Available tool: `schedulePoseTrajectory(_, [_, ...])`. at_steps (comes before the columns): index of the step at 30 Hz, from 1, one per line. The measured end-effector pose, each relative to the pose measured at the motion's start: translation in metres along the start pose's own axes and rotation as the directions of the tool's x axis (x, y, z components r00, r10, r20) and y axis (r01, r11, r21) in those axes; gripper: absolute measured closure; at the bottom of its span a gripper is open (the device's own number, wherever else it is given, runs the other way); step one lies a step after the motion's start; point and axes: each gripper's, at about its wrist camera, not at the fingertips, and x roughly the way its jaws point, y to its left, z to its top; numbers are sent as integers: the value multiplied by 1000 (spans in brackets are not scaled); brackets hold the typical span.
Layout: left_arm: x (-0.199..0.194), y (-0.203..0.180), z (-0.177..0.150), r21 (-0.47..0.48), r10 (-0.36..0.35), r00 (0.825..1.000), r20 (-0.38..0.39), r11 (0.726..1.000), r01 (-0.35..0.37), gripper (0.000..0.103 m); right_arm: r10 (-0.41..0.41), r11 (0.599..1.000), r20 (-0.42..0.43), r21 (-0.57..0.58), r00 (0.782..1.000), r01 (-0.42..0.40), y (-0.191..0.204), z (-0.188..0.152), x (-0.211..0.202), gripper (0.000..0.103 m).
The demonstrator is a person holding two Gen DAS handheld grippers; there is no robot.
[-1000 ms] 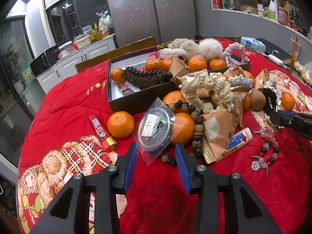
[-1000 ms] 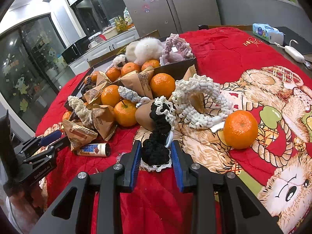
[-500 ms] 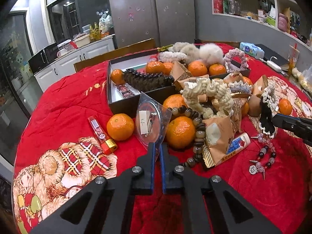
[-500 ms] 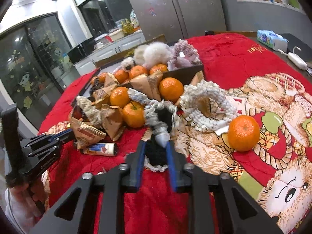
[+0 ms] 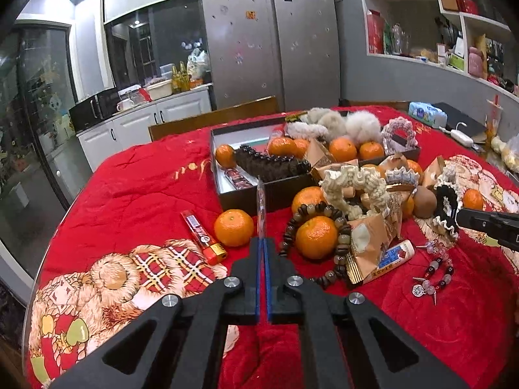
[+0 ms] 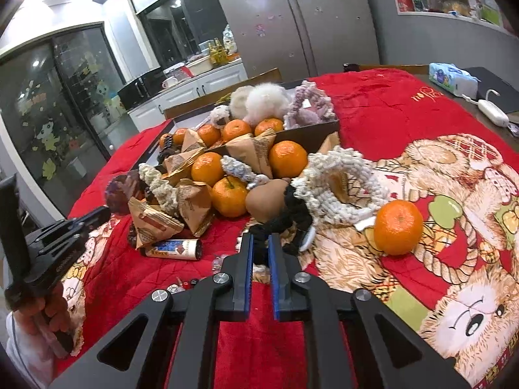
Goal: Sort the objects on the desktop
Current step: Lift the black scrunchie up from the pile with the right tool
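Note:
My left gripper (image 5: 262, 243) is shut on a clear plastic badge packet (image 5: 260, 209), held edge-on above the red cloth in front of the dark box (image 5: 279, 191). My right gripper (image 6: 260, 240) is shut on a black scrunchie with white lace trim (image 6: 292, 217), lifted a little off the cloth; it also shows in the left wrist view (image 5: 447, 207). Tangerines (image 5: 233, 228), a wooden bead bracelet (image 5: 311, 210), paper snack packets (image 6: 191, 201) and knitted scrunchies (image 6: 340, 178) lie piled around the box.
A red lighter (image 5: 202, 240) and a small tube (image 5: 389, 259) lie on the cloth, with a beaded charm bracelet (image 5: 434, 272) at right. A lone tangerine (image 6: 398, 227) sits right of my right gripper. A tissue pack (image 6: 452, 77) and charger (image 6: 493, 111) lie far right.
My left gripper closed on the badge packet and lifted it so it stands edge-on. My right gripper closed on the black scrunchie and raised it.

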Motion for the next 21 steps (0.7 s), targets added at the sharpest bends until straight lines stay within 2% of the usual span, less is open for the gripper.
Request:
schedulePoseTrajectory(9, [-13,3,-4,-21,-3,999,47,1000,4,101,-43,999,7,-1,999,43,-2,0,-2,90])
schedulePoseTrajectory(16, [-9,9,-5,-48,-27,999,21,998,28,101,-69,994,-3,81,998,69,-20,4,2,88])
schedulePoseTrajectory(21, [-9,8,-6,-47,-23,1000,20,999,24,101,-35,995,-49,95,998,40,-22,4,13,87])
